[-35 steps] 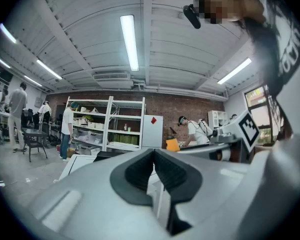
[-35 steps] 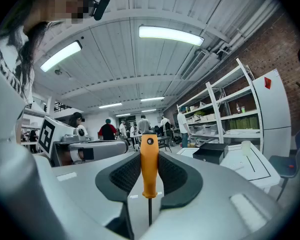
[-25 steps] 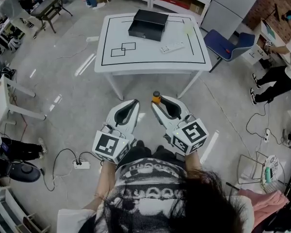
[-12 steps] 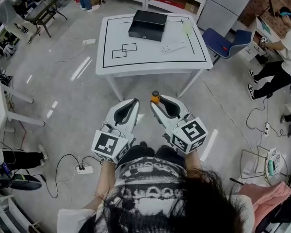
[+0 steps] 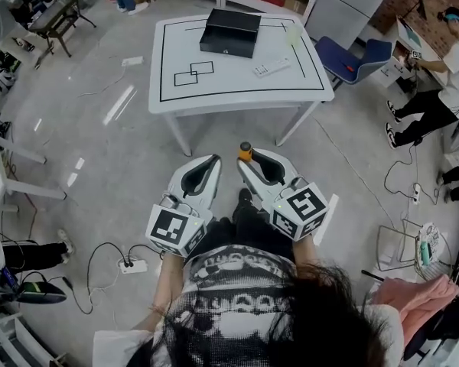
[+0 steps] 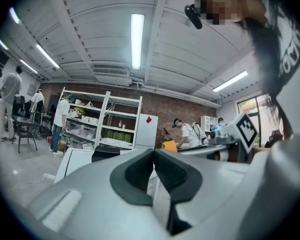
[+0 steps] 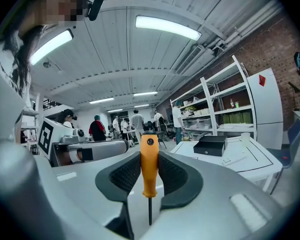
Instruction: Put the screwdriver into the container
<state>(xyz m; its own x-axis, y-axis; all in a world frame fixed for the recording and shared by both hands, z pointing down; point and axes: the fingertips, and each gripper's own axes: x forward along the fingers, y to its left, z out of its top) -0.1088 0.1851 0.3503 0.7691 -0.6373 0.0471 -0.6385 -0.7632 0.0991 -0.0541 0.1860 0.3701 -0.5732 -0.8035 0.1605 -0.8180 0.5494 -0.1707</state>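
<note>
Presently, head view: I stand well short of the white table bearing the black container. Left gripper view: the left gripper has its jaws together, empty. Right gripper view: the right gripper clamps the orange-handled screwdriver; I judge this the carrying stage, and next it must reach the container.

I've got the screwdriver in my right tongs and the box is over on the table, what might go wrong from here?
1. The right tongs pinch only the handle of the orange-handled screwdriver, so it may tilt or slip while walking.
2. The black rectangular box sits far off on the white table, beside a white remote control that a careless reach might knock.
</note>
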